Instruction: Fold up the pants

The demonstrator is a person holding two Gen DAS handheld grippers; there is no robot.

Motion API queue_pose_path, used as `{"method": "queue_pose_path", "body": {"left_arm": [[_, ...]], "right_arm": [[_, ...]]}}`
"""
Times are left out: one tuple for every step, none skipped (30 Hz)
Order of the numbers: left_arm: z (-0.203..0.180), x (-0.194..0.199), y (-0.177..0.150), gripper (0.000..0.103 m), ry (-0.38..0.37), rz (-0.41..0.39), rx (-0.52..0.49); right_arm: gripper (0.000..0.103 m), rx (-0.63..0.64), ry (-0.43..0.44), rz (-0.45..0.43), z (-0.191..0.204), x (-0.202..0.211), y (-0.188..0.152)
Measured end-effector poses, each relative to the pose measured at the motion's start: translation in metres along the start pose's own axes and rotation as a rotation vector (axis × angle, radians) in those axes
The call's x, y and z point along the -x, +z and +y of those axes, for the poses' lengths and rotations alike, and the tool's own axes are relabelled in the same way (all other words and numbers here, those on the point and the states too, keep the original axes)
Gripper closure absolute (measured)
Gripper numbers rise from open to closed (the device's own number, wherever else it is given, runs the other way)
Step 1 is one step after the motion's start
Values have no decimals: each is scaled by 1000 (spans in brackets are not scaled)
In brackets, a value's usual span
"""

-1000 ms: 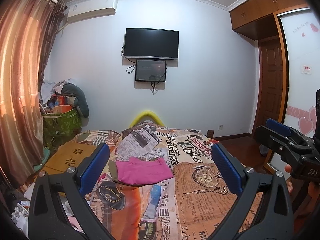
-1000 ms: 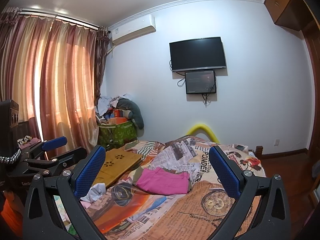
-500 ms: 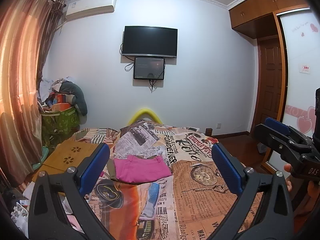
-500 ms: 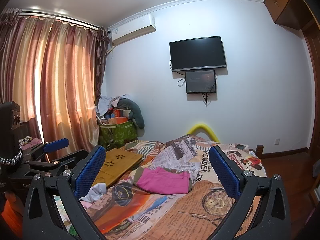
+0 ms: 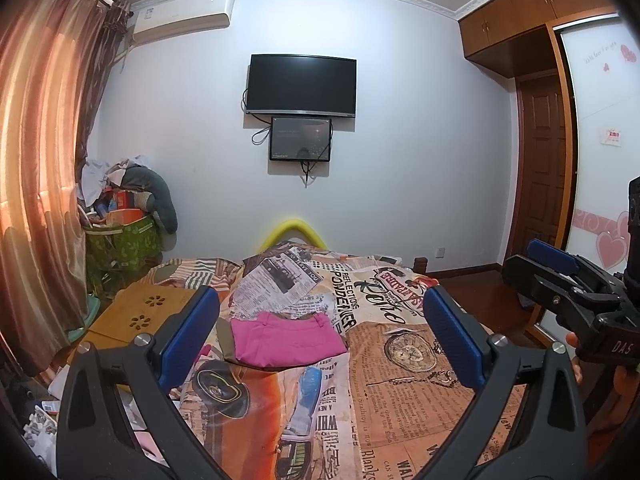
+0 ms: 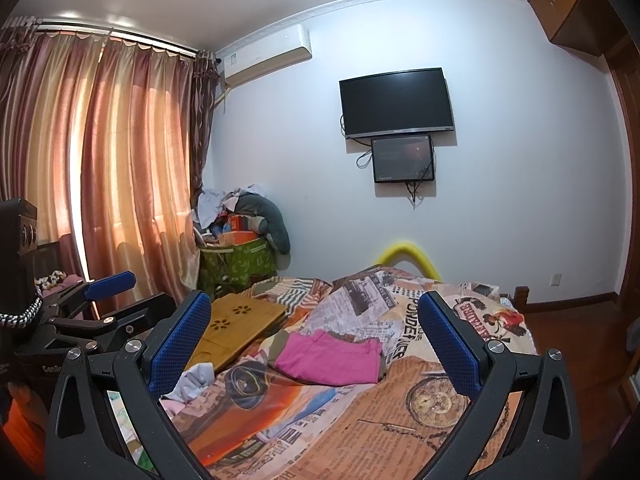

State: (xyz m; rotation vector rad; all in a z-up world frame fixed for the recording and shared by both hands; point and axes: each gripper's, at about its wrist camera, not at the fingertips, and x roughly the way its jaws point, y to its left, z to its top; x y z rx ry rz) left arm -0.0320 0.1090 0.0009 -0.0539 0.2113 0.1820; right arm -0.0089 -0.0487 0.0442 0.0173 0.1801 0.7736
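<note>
The pink pants [image 5: 287,338] lie on the bed [image 5: 400,380], toward its far left part, just near of a newspaper-print pillow [image 5: 276,284]. They look already folded into a compact rectangle with the layers stacked and the edges rather even, so I judge the folding itself is mostly or fully done. From this distance I cannot tell how many folds were made, or whether the olive cloth [image 5: 224,334] at their left edge belongs to them.

The left gripper [image 5: 320,336] is held up well apart from the pants, its jaws wide open and holding nothing. The right gripper [image 6: 314,342] is the same: jaws spread wide, empty, above the near part of the bed. Each gripper also shows at the side of the other's view.

What may be left is only a last smoothing, or nothing. A wooden lap tray [image 6: 236,326] rests left of the pants, not touching them.
</note>
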Motion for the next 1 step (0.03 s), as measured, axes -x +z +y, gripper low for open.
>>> {"method": "queue_pose_path", "body": {"left_arm": [[0,0,0,0,0,0,0]], "right_arm": [[0,0,0,1,0,0,0]]}}
